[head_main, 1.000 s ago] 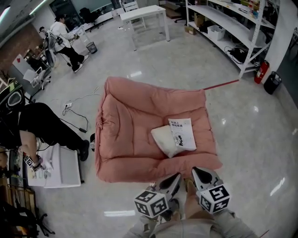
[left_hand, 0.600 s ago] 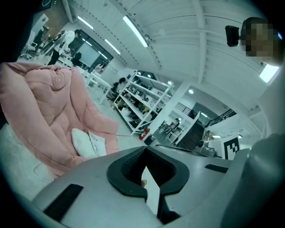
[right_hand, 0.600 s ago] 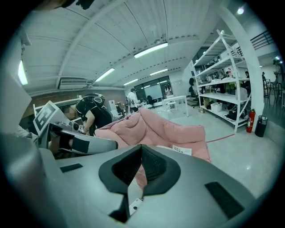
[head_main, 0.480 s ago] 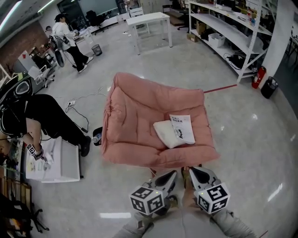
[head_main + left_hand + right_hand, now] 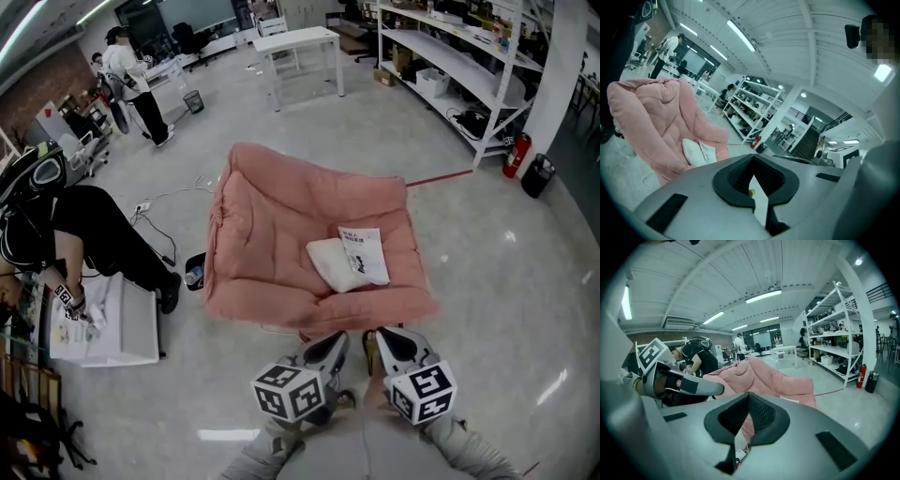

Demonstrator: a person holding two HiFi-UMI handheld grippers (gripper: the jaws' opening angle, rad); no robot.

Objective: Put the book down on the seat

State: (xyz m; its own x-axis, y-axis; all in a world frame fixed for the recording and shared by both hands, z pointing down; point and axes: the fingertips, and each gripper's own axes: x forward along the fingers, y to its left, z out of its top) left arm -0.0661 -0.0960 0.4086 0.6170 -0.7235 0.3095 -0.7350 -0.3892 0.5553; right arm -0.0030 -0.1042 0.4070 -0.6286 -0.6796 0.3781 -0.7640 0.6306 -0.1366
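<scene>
**Book on the seat, both claws shut and empty**

- The book (image 5: pixel 364 255) lies flat, cover up, on the pink padded seat (image 5: pixel 272 234), on its right half, near the front edge.
- The book's left edge overlaps a white pillow (image 5: pixel 328 265) that lies on the same seat cushion. Book and pillow touch.
- Left claw (image 5: pixel 325 350): jaws together, nothing between them. It is held low, close to the person's body, just in front of the seat's front edge and clear of the book.
- Right claw (image 5: pixel 384 343): jaws together at the tips, also holding nothing. It sits just beside the left claw, and neither touches the seat.
- Both marker cubes (image 5: pixel 289 394) face up at the head camera.
- The left gripper view shows the seat, pillow and book off to the left, well apart from the claw tips.
- The right gripper view shows the seat's pink back straight ahead, with the left claw crossing at the left.
- The seat stands on a glossy grey floor (image 5: pixel 487 272).
- A person in black (image 5: pixel 84 234) bends over at the left, well apart from the seat.
- White shelving (image 5: pixel 469 56) runs along the right, with a fire extinguisher (image 5: pixel 513 155) at its foot.
</scene>
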